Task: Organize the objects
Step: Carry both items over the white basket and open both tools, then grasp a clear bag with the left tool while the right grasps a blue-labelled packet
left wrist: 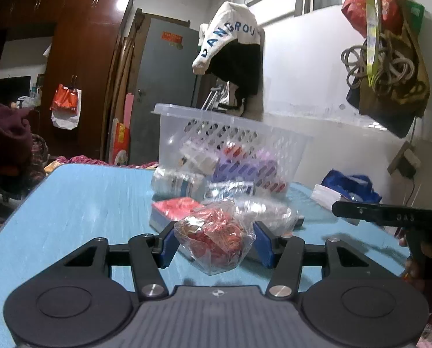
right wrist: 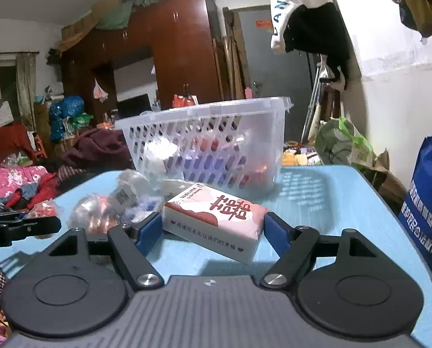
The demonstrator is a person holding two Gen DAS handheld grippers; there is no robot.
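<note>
A clear bag of red sweets (left wrist: pixel 213 240) is pinched by the left gripper (left wrist: pixel 214 242). A tissue pack (right wrist: pixel 216 220) is clamped across its long axis by the right gripper (right wrist: pixel 214 232). The basket (right wrist: pixel 204 113) lies straight ahead, toward the table's (right wrist: pixel 332 203) far edge.

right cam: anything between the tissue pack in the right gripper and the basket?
No, in the right wrist view only bare blue table separates the tissue pack, between the right gripper's pads, from the basket. Clutter lies left.
</note>
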